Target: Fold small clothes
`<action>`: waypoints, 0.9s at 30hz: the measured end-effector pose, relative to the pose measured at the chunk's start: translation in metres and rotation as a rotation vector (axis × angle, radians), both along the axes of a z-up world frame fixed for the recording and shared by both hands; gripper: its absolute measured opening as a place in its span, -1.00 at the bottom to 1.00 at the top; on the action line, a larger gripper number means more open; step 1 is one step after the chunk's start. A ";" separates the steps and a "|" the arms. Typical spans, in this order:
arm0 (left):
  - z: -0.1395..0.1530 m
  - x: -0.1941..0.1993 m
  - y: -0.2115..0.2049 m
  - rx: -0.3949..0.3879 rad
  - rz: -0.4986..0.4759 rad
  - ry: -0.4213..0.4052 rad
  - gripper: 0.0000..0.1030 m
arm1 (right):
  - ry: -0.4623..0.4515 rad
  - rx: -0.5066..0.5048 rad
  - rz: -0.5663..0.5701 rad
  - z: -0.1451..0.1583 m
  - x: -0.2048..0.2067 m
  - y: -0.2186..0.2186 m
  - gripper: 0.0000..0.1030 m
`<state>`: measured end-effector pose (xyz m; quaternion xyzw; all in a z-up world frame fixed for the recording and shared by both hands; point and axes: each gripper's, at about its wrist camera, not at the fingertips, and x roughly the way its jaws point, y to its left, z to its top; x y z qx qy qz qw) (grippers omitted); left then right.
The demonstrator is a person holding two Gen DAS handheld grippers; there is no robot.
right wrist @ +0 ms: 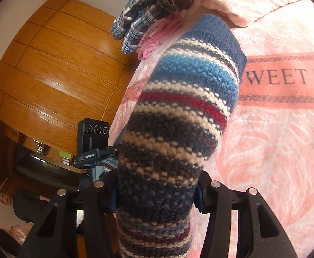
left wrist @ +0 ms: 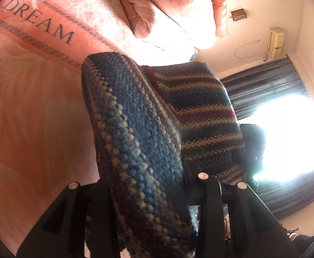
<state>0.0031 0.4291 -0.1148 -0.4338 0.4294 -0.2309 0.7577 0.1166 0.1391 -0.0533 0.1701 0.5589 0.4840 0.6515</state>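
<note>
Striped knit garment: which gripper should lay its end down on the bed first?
Probably right. The right gripper holds the striped knit garment directly over the pink bedspread; the left gripper faces the window.

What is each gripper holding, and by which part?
Both hold the striped knitted garment. The right gripper pinches a striped sleeve-like part, its blue ribbed cuff hanging free. The left gripper clamps a folded knit edge.

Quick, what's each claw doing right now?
Left claw: closed on the blue, cream and red striped knitted garment.
Right claw: closed on the same garment.
</note>
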 end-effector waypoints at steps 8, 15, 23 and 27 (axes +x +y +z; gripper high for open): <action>-0.011 -0.008 -0.081 0.116 -0.067 0.035 -0.36 | 0.053 -0.056 -0.095 -0.039 -0.033 -0.075 0.01; -0.060 -0.011 -0.096 0.177 -0.042 0.103 -0.21 | 0.102 -0.160 -0.171 -0.107 -0.040 -0.098 0.14; -0.069 -0.013 -0.094 0.230 -0.005 0.091 -0.02 | 0.093 -0.154 -0.232 -0.113 -0.055 -0.106 0.40; -0.048 -0.039 -0.089 0.310 0.040 0.109 0.11 | 0.076 -0.211 -0.249 -0.099 -0.074 -0.116 0.46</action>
